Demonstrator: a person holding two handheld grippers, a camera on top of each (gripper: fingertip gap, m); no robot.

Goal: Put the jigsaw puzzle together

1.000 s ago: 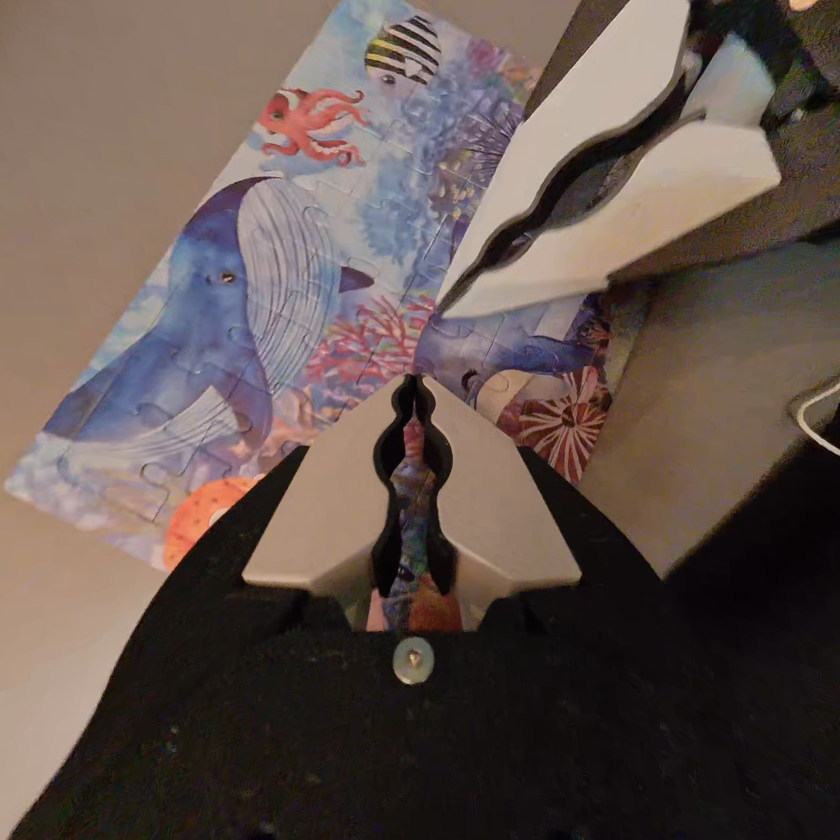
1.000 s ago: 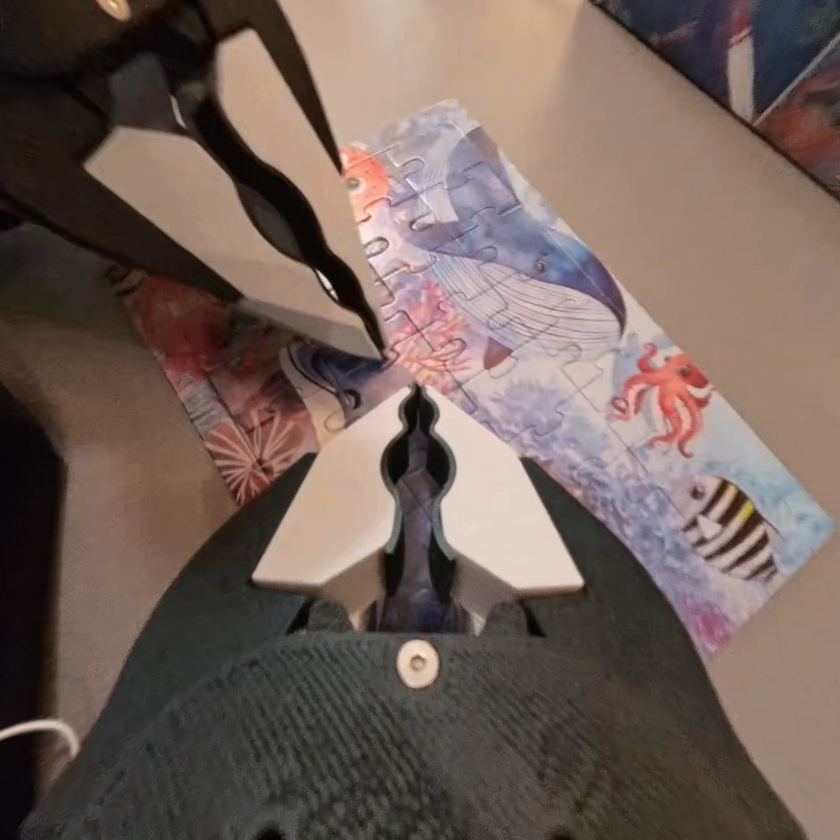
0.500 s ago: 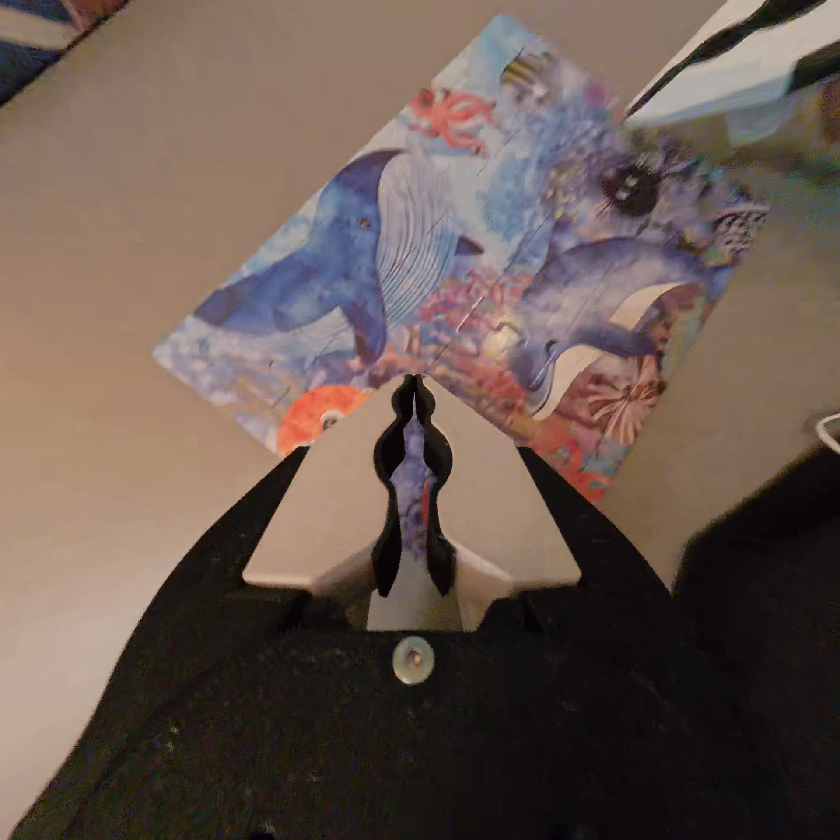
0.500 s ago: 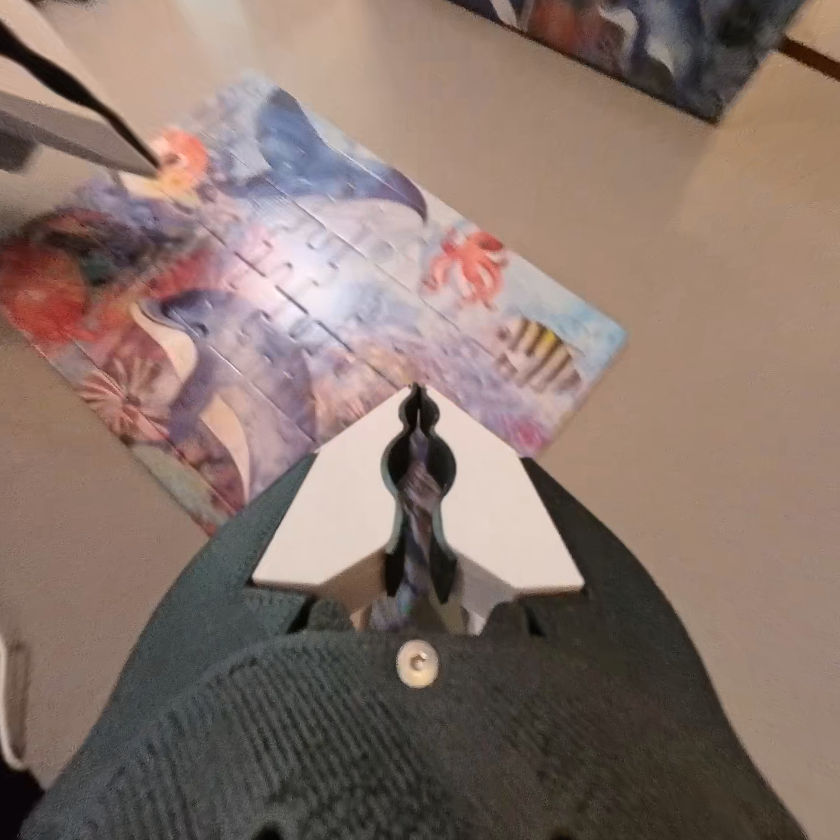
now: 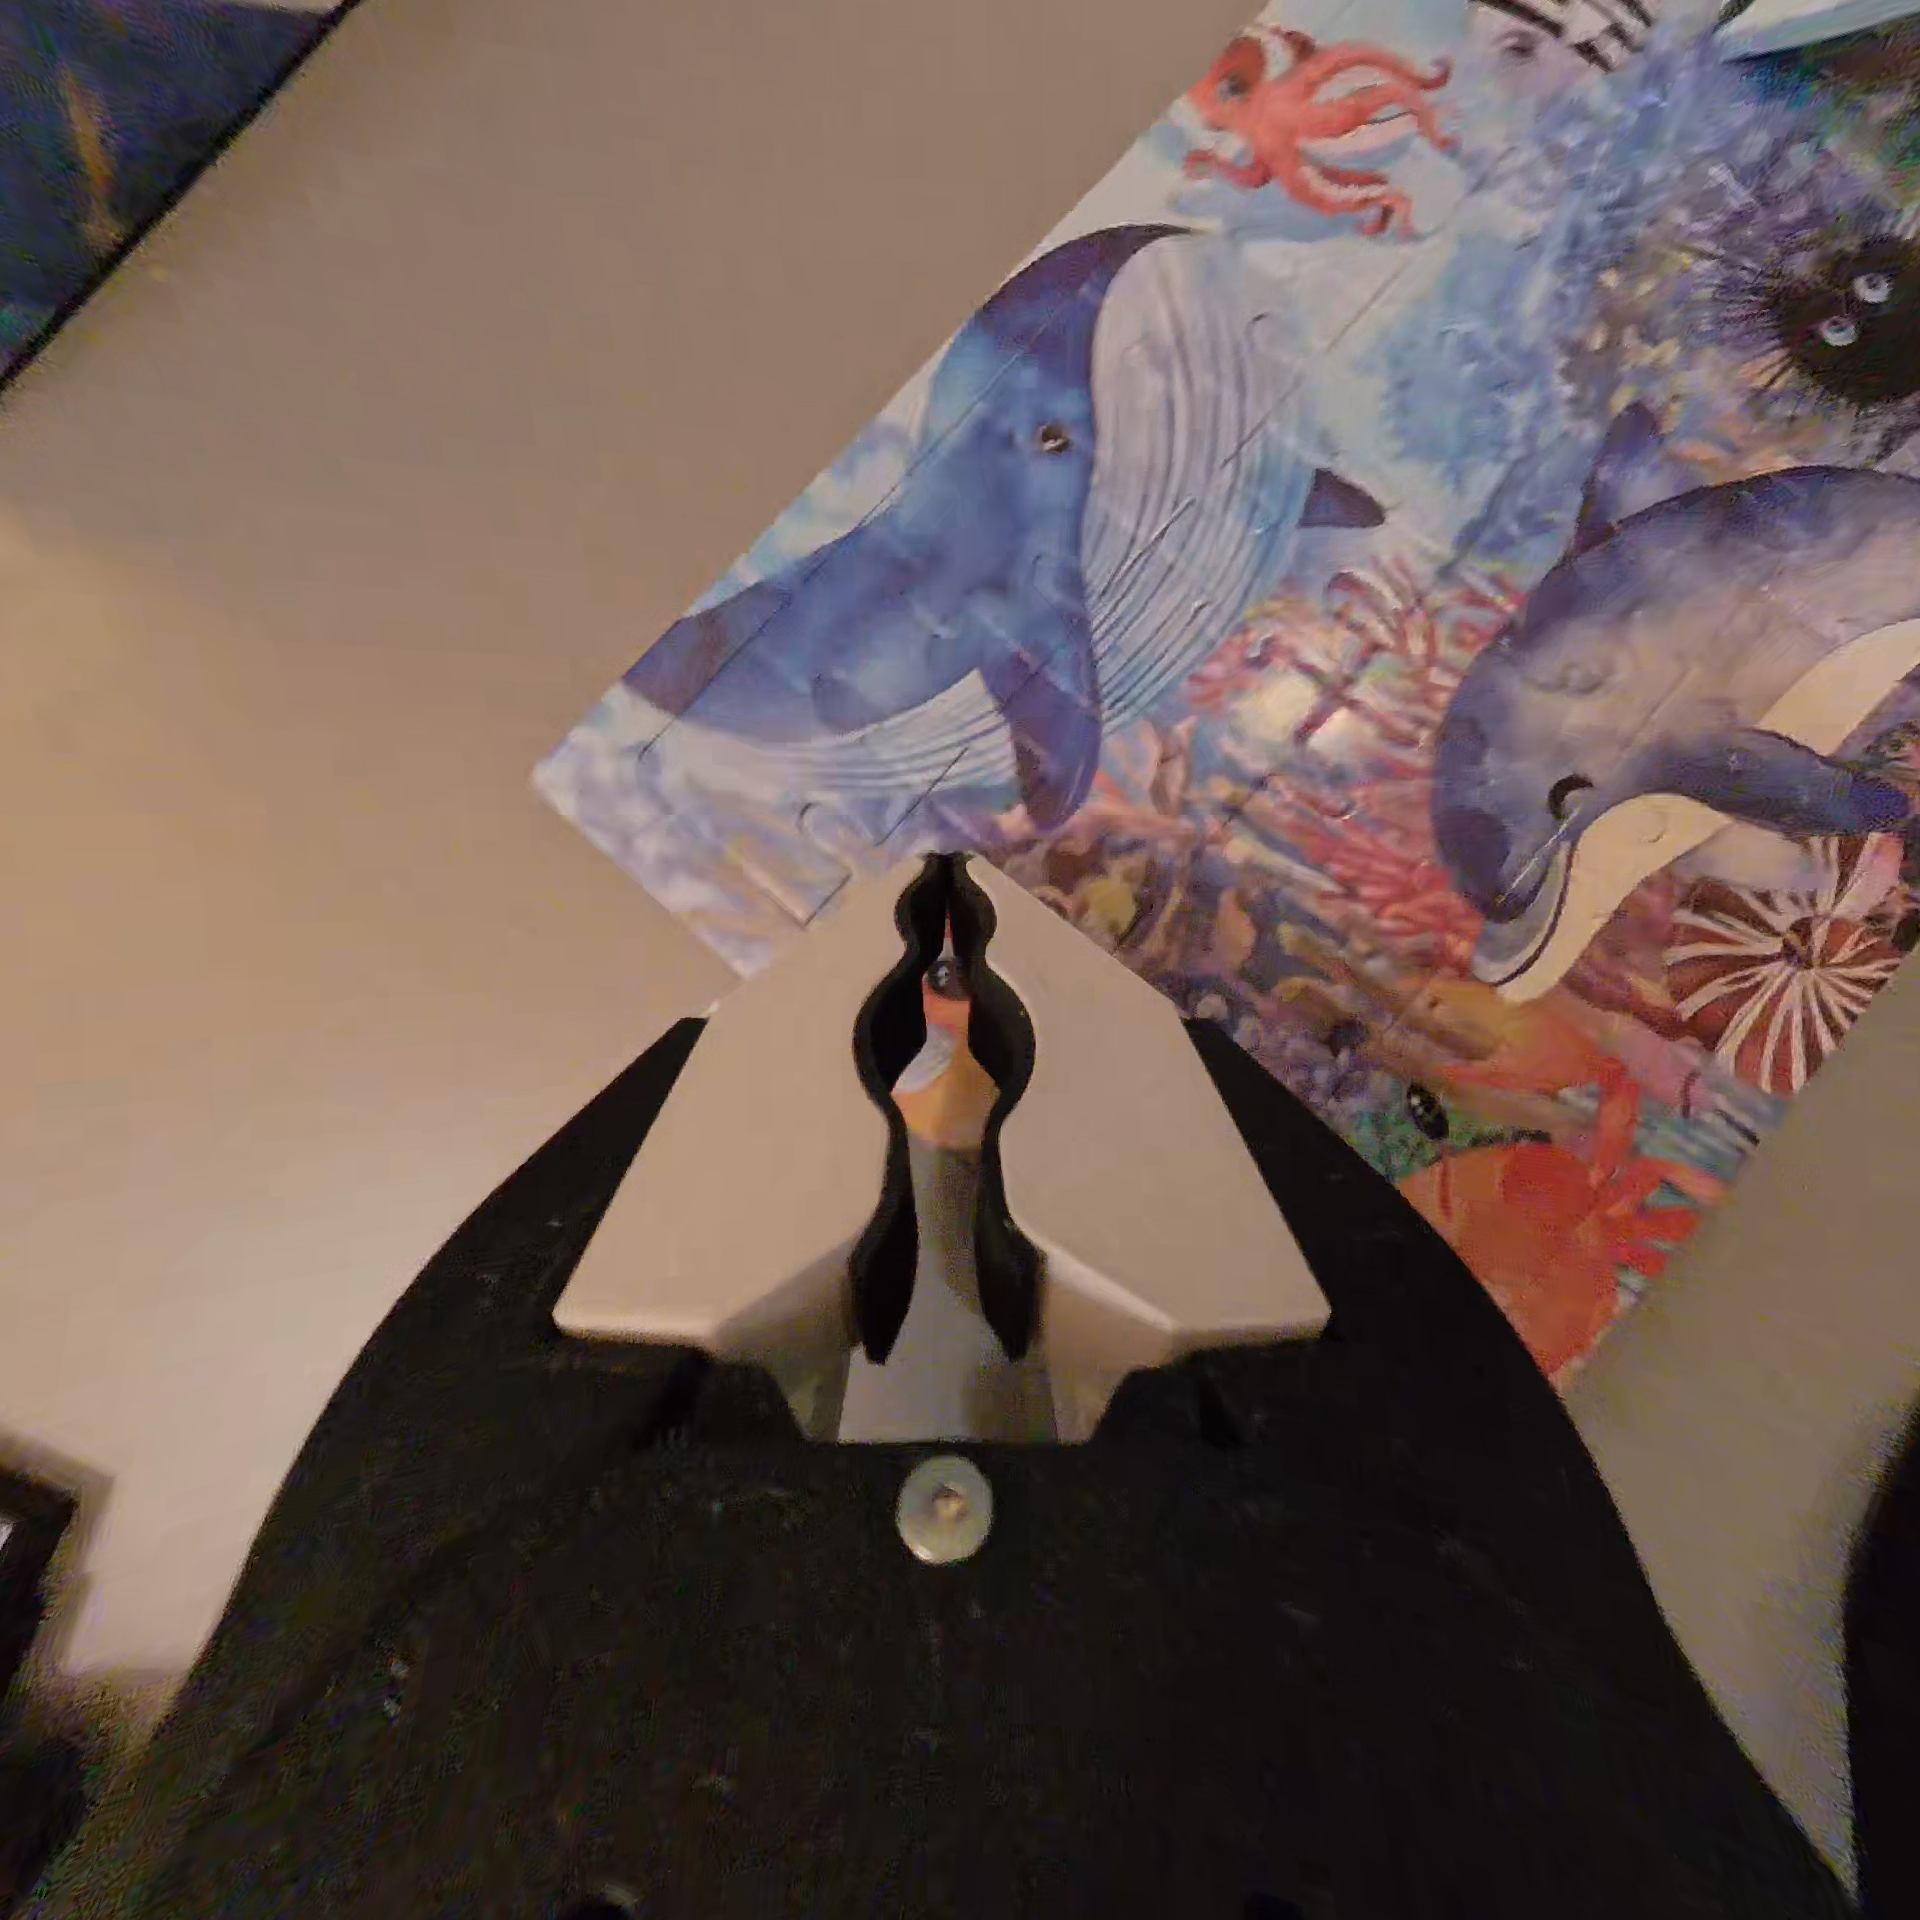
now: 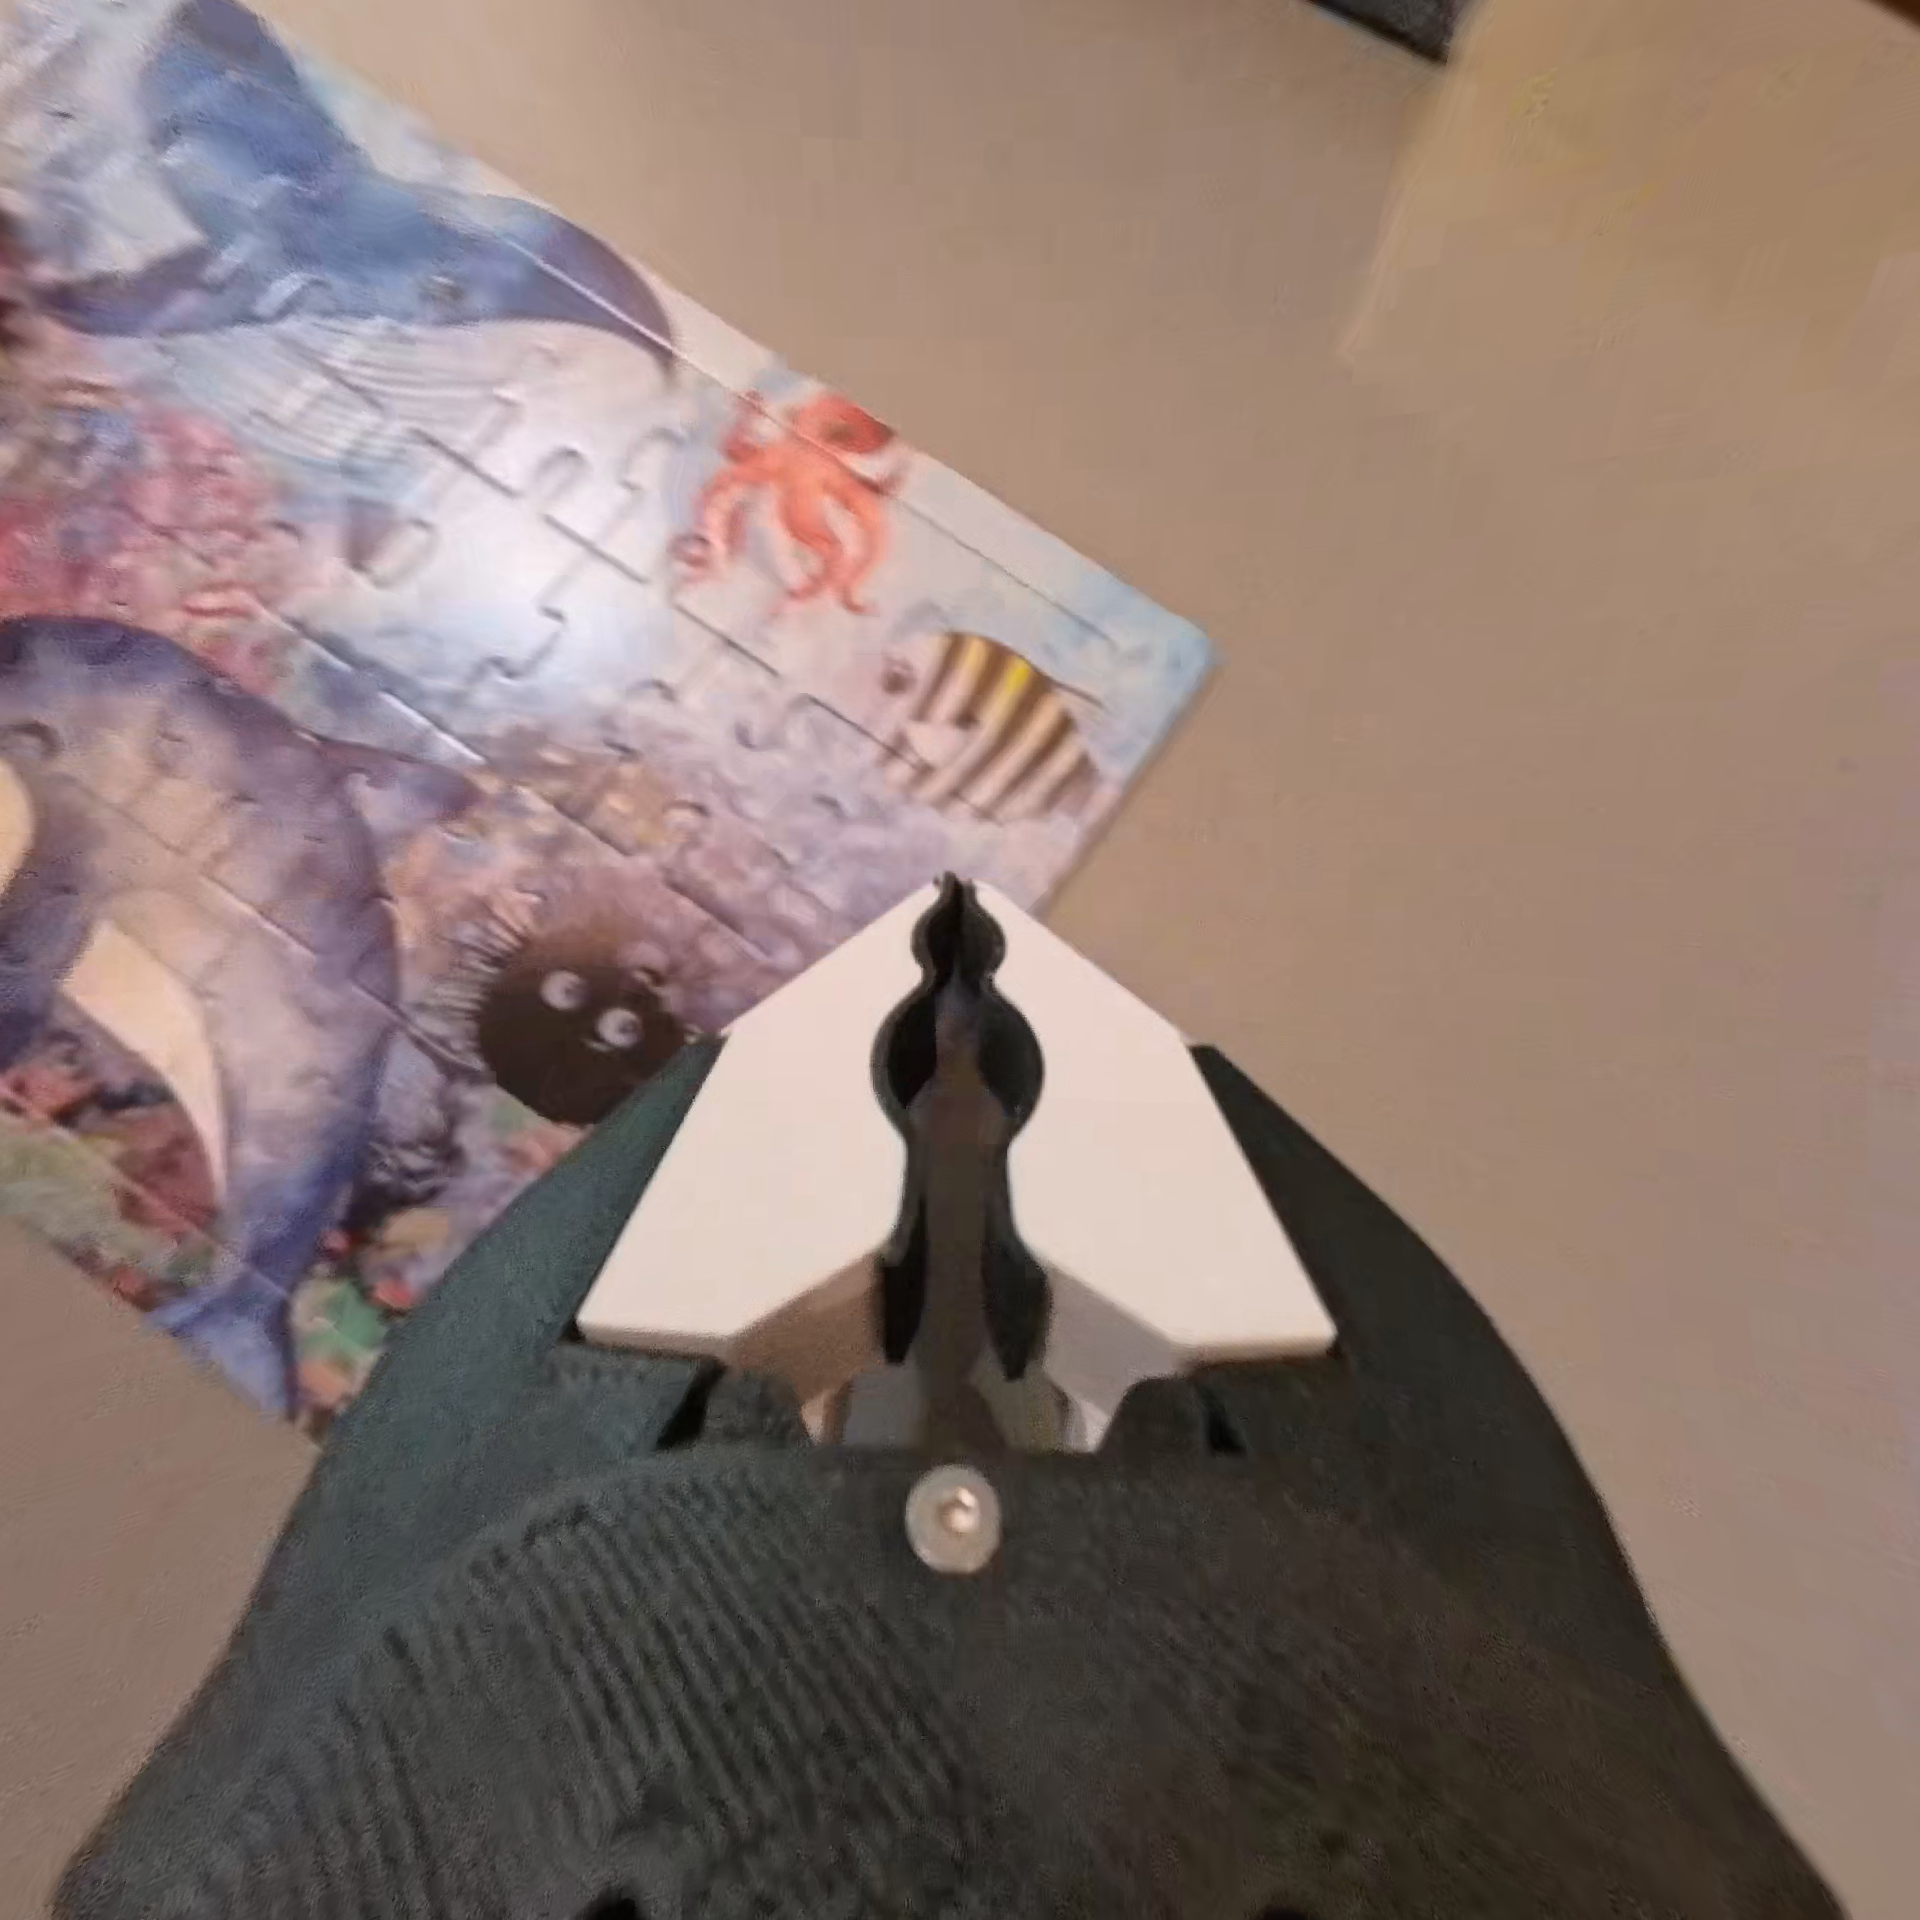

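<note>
The jigsaw puzzle (image 5: 1247,582) lies flat on the beige table, a sea picture with a blue whale, a dolphin, an orange octopus and a red crab, its pieces joined. It also shows in the right wrist view (image 6: 499,707), blurred. My left gripper (image 5: 948,864) is shut and empty, above the puzzle's near left edge. My right gripper (image 6: 954,885) is shut and empty, above the puzzle's edge near its striped-fish corner. A tip of the right gripper (image 5: 1808,12) shows at the top right of the left wrist view.
The beige table (image 5: 312,675) runs wide to the left of the puzzle and, in the right wrist view, to the right (image 6: 1507,727). A dark printed box (image 5: 94,135) lies at the far left corner. A dark object (image 5: 26,1558) sits at the left edge.
Both grippers have drawn back and apart from over the middle of the puzzle, the left toward its left edge, the right toward its fish corner. The right gripper has nearly left the left wrist view.
</note>
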